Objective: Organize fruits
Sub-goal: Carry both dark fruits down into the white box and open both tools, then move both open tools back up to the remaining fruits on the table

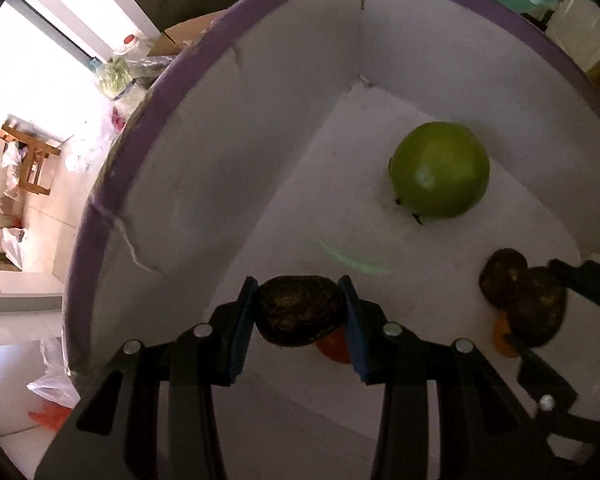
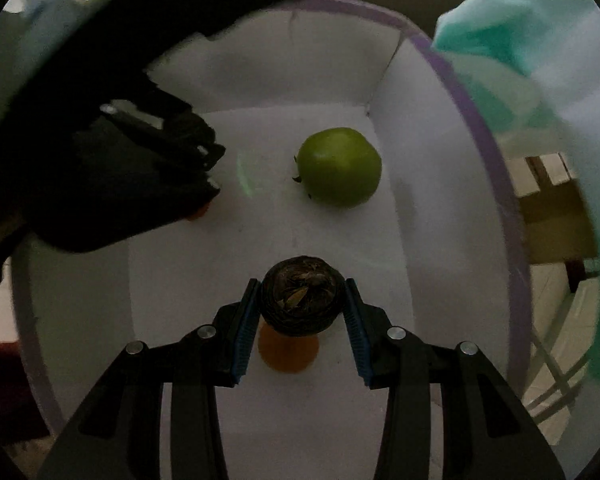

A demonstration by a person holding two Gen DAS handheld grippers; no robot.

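Observation:
Both grippers point down into a white box [image 1: 228, 152] with a purple rim [image 2: 488, 148]. My left gripper [image 1: 299, 285] is shut on a dark brown fruit [image 1: 300, 314], held over a reddish-orange fruit [image 1: 334, 350] on the box floor. My right gripper [image 2: 302, 286] is shut on a round dark fruit [image 2: 302, 300] with a dry calyx, above an orange fruit [image 2: 288, 354]. A green apple-like fruit [image 1: 440, 170] [image 2: 340, 166] lies free on the floor, further in. The right gripper [image 1: 550, 312] and its dark fruit [image 1: 540, 308] show at the right of the left wrist view. The left gripper [image 2: 208, 172] looms dark at the left of the right wrist view.
The box walls stand close around both grippers. Outside it, the left wrist view shows a tiled floor with plastic bags [image 1: 56, 392], a wooden stool [image 1: 30, 156] and a cardboard box [image 1: 184, 36]. A teal plastic bag [image 2: 512, 40] hangs over the box's right side.

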